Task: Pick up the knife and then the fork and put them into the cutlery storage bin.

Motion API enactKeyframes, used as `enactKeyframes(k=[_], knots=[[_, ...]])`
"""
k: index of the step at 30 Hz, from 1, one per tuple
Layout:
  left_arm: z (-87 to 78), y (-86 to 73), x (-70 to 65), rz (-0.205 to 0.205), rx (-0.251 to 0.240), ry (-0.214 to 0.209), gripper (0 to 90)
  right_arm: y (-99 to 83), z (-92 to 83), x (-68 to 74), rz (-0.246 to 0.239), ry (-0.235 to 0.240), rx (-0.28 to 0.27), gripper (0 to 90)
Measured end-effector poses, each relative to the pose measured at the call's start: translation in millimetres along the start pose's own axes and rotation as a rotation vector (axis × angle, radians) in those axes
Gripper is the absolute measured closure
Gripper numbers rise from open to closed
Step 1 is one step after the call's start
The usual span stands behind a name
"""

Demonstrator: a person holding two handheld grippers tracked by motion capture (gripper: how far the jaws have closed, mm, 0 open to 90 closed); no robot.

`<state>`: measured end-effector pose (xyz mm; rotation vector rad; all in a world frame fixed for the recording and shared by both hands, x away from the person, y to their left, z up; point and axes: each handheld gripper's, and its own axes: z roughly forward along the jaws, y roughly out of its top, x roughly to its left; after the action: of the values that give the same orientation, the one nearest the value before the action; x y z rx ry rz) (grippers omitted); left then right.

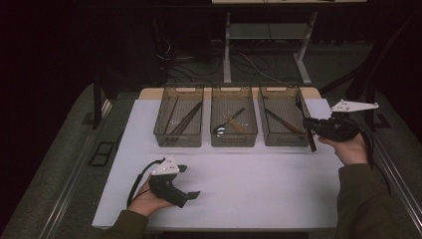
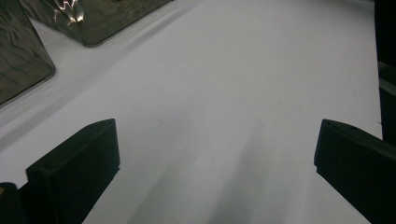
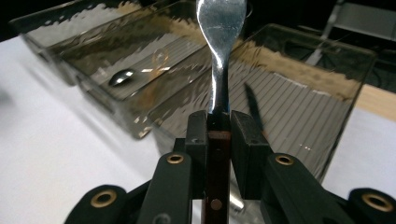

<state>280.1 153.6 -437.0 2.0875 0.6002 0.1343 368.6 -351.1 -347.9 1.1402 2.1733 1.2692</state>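
My right gripper point(image 1: 308, 125) hangs at the right bin's point(image 1: 278, 140) near right corner, shut on a utensil point(image 1: 309, 138) with a dark wooden handle and a metal upper part. In the right gripper view its pads point(image 3: 247, 154) clamp the handle point(image 3: 217, 140), and the metal neck point(image 3: 220, 56) rises out of the top of the frame above the bin point(image 3: 299, 112). My left gripper point(image 1: 188, 181) rests low on the white table point(image 1: 259, 184) at the front left. It stands open, and between its black fingers point(image 2: 74, 172) there is only bare table surface point(image 2: 219, 116).
Three clear bins stand in a row at the back of the table. The left bin point(image 1: 160, 130) holds long dark sticks, the middle bin point(image 1: 234, 140) a spoon and a wooden piece, the right one a dark knife point(image 1: 281, 122). Table legs and cables lie beyond.
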Motion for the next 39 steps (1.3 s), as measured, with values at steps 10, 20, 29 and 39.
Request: enactKeyframes(k=[10, 20, 29, 39], knots=[[-2.8, -0.1, 2.7, 0.009, 0.005, 0.022, 0.0, 30.8, 6.7, -8.0, 0.013, -0.068, -0.026, 77.5], [-3.4, -0.5, 2.1, 0.007, 0.003, 0.019, 0.0, 49.4, 26.4, -15.4, 0.025, -0.106, -0.005, 77.5], [-4.4, -0.2, 1.1, 0.006, -0.005, 0.015, 0.0, 49.3, 47.6, -30.3, 0.077, -0.141, 0.027, 77.5], [-4.6, -0.1, 1.0, 0.002, -0.012, 0.013, 0.0, 36.2, 73.1, -37.3, 0.1, -0.147, 0.108, 77.5]])
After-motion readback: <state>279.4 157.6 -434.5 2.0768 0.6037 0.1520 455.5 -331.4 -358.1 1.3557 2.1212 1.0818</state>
